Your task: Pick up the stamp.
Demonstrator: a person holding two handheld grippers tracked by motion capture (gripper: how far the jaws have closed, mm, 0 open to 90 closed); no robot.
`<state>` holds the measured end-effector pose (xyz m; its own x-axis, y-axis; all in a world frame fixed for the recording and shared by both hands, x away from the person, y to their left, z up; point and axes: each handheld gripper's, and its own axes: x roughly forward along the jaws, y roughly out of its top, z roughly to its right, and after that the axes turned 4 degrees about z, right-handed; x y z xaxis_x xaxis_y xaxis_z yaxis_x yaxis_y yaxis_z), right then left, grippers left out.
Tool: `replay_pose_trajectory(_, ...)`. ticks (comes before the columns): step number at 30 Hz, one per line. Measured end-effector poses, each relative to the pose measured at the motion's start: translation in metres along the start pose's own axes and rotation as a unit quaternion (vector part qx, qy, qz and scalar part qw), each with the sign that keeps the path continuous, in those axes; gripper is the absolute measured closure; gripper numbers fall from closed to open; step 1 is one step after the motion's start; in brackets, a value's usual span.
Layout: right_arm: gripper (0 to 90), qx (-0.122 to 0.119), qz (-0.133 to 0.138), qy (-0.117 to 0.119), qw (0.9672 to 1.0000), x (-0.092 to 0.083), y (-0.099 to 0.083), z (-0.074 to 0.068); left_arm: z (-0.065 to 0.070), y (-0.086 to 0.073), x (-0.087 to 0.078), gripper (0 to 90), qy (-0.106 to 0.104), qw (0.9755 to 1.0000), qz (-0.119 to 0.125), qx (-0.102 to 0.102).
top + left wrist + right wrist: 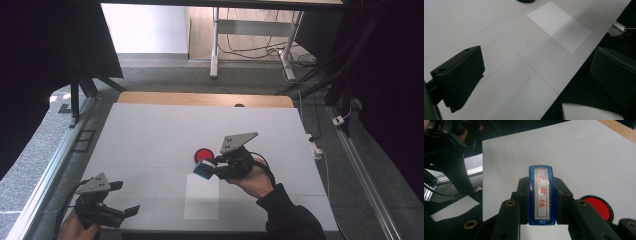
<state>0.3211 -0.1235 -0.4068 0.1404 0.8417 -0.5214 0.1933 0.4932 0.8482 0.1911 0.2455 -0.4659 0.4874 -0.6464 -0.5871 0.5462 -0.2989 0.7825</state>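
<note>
Fingers [524,202] of right gripper [209,167] clamped on blue stamp [542,195], held above far edge of white paper [201,197]. Left gripper [127,210] fingers apart, empty, near-left of paper. Red ink pad [203,155] just beyond paper. Risks: tilted press smears the print; unpinned paper could slide or lift with stamp.

The far half of the white table [165,130] lies open. Mid-table, a red ink pad [203,154] sits just beyond a sheet of paper [201,200]. The right gripper [212,168], clamping a blue stamp [203,169], hangs over the paper's far edge. The left gripper [131,210] occupies the near left corner.
</note>
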Motion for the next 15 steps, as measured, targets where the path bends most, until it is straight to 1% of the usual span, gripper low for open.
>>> replay_pose_trajectory(5, 70.4, -0.002, 0.004, 0.007, 1.0000, 0.000, 0.001, -0.002, 0.003, 0.006, 0.006, 0.0, -0.015, 0.9997, 0.016, 0.010)
replay_pose_trajectory(6, 70.4, -0.004, 0.003, 0.008, 1.0000, 0.000, 0.001, -0.002, 0.003, 0.009, 0.011, 0.0, -0.026, 0.9995, 0.015, 0.012)
replay_pose_trajectory(7, 70.4, -0.004, 0.002, 0.009, 1.0000, 0.000, 0.002, -0.003, 0.003, 0.009, 0.011, 0.0, -0.026, 0.9995, 0.015, 0.012)
replay_pose_trajectory(11, 70.4, -0.005, 0.005, 0.013, 0.9999, 0.000, 0.002, -0.004, 0.005, 0.015, 0.023, 0.0, -0.034, 0.9989, 0.004, 0.032)
replay_pose_trajectory(15, 70.4, -0.006, 0.005, 0.012, 0.9999, 0.000, 0.003, -0.005, 0.007, 0.022, 0.033, 0.0, -0.043, 0.9981, 0.001, 0.043)
